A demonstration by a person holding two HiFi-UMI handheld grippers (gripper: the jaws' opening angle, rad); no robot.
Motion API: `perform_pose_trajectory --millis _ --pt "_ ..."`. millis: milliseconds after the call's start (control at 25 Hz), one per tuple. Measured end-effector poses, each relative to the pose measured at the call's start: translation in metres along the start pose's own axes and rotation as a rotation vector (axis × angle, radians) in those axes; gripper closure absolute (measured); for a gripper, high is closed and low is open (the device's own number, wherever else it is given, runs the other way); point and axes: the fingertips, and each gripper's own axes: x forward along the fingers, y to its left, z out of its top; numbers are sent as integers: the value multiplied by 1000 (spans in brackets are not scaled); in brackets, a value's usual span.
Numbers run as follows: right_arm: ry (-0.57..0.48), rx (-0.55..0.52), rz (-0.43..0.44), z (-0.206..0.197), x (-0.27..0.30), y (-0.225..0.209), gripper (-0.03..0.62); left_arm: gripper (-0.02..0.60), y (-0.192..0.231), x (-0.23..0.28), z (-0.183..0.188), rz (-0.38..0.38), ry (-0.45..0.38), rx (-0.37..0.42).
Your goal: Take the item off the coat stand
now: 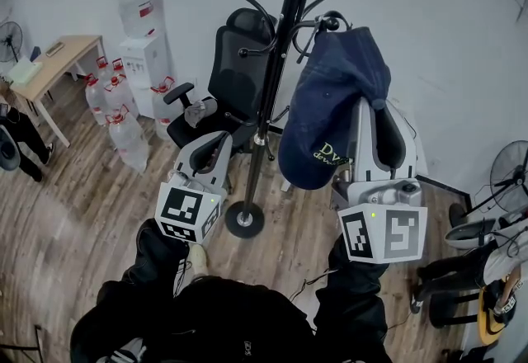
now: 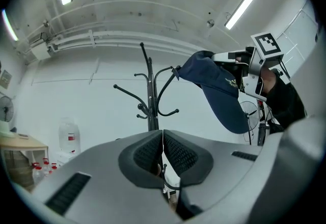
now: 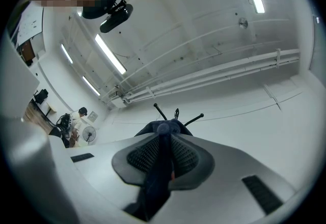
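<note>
A navy cap (image 1: 330, 106) with yellow lettering hangs at the right side of the black coat stand (image 1: 280, 64), its crown up against an upper hook (image 1: 330, 21). My right gripper (image 1: 367, 118) reaches up from below and is shut on the cap. In the right gripper view dark cap fabric (image 3: 159, 167) runs between the pads, with hook tips (image 3: 175, 113) behind. My left gripper (image 1: 206, 157) stays low at the stand's left, shut and empty. The left gripper view shows its pads (image 2: 147, 154) together, with the stand (image 2: 151, 101) and the cap (image 2: 219, 90) beyond.
A black office chair (image 1: 235, 73) stands behind the stand's round base (image 1: 245, 219). A water dispenser (image 1: 144, 48), several water jugs (image 1: 115, 114) and a wooden desk (image 1: 58, 60) are at the left. A fan (image 1: 507, 176) and stools are at the right.
</note>
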Motion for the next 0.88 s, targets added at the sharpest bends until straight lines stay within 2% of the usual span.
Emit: perform_pose_trajectory --millis 520,720,880 --pt "-58 -20 -3 20 -30 6 522 558 -15 -22 28 0 -56 6" --pt "-52 -3 2 12 -42 15 522 558 -22 -32 39 -11 -85 30" --pt "-30 11 -4 -2 -52 15 522 557 -29 -30 33 -24 -70 29"
